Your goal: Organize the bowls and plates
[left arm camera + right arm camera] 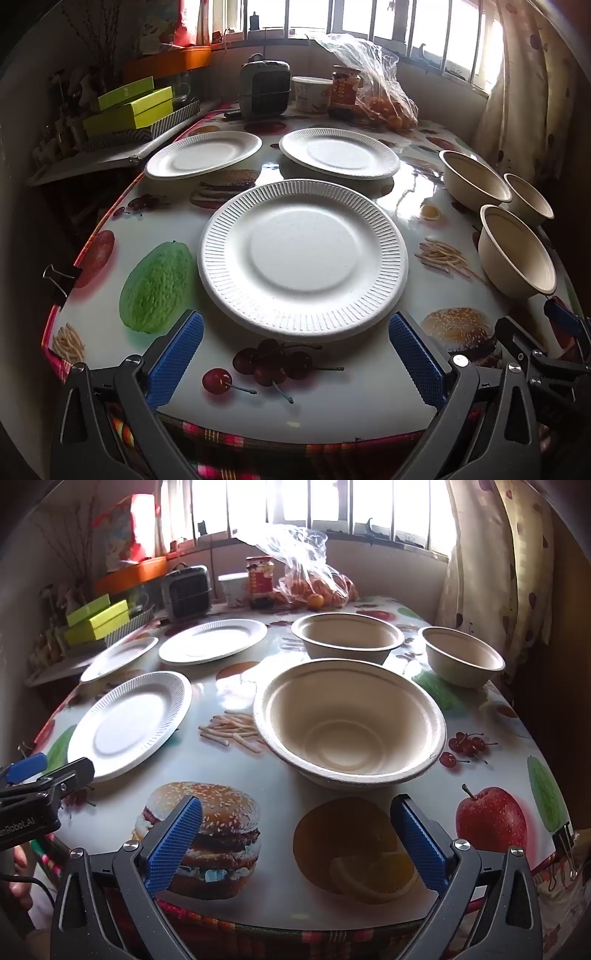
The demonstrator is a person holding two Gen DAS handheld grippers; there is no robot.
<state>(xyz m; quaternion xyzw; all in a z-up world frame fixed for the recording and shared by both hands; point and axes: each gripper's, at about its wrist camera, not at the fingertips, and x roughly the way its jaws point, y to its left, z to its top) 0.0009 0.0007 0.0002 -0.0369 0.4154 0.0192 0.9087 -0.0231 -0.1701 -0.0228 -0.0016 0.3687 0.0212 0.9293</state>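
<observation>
Both grippers hover wide apart over the table's near edge, holding nothing.
Left gripper faces the nearest plate; right gripper faces the nearest bowl; two more of each lie separately on the table.

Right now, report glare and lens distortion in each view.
Left wrist: window blown out, its glare streaking the tablecloth; table edge bowed by fisheye. Right wrist: window overexposed, glare patch beside the nearest bowl; corners vignetted dark.

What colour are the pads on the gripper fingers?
Blue, finely textured pads; clearest in the right wrist view.
</observation>
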